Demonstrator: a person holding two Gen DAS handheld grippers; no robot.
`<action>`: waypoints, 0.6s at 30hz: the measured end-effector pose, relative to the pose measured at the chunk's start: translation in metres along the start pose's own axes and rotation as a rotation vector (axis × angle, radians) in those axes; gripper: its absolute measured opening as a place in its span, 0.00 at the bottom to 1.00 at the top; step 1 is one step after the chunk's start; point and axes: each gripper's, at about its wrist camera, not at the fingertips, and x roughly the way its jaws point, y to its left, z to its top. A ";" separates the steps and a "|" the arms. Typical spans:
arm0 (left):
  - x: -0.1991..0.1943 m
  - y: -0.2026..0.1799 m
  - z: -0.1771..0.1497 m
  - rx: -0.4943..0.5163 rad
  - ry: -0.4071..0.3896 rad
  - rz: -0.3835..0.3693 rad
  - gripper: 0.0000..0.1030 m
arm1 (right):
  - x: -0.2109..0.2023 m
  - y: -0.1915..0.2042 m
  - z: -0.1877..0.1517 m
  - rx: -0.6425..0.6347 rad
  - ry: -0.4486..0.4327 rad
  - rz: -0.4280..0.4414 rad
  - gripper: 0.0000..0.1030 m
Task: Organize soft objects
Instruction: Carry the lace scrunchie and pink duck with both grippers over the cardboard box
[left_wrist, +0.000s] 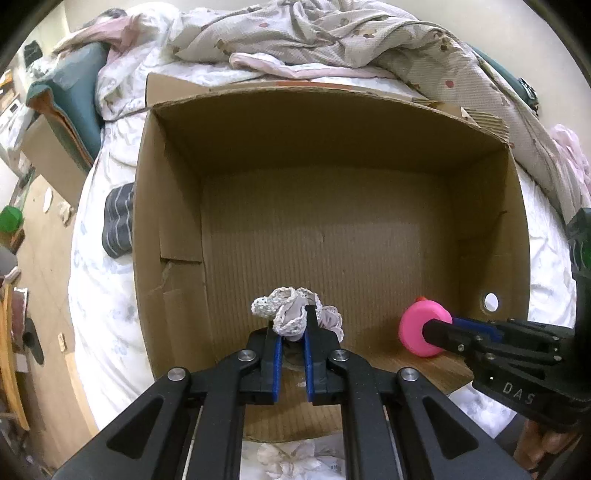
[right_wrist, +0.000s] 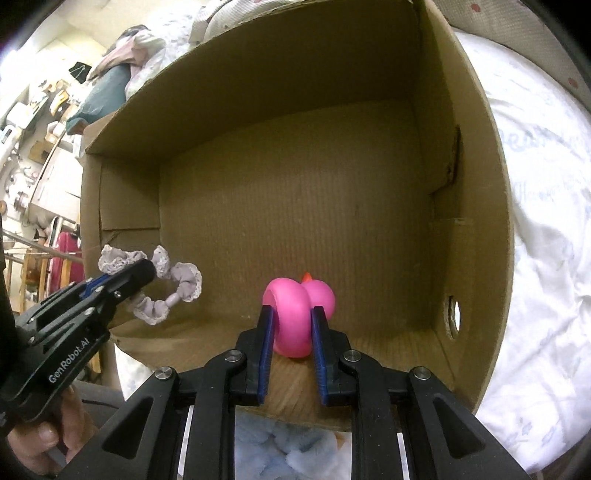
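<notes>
An open cardboard box (left_wrist: 173, 206) lies on a white bed, its floor bare. My left gripper (left_wrist: 293, 326) is shut on a lilac lace-trimmed scrunchie (left_wrist: 291, 310) and holds it over the box's near left side. The scrunchie also shows in the right wrist view (right_wrist: 173, 291), hanging from the left gripper (right_wrist: 142, 275). My right gripper (right_wrist: 291, 314) is shut on a pink rubber duck (right_wrist: 299, 314) with an orange beak, held just inside the box's near edge. In the left wrist view the duck (left_wrist: 417, 325) sits at the tip of the right gripper (left_wrist: 434, 330).
The box wall (right_wrist: 476, 206) has a round hole (right_wrist: 453, 312) on the right. A grey striped sock (left_wrist: 118, 221) lies left of the box. Crumpled bedding (left_wrist: 314, 33) is piled behind it. A light blue fluffy item (right_wrist: 291, 446) lies below the box's near edge.
</notes>
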 end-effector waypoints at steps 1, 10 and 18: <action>0.000 0.000 0.000 -0.002 0.000 -0.001 0.08 | 0.001 0.001 0.000 -0.003 0.001 0.000 0.20; -0.003 0.001 0.001 0.002 -0.008 0.004 0.09 | 0.001 0.000 -0.001 -0.006 0.005 0.000 0.20; -0.007 -0.001 0.000 0.004 -0.016 0.002 0.32 | 0.003 0.002 0.000 -0.002 -0.002 0.006 0.20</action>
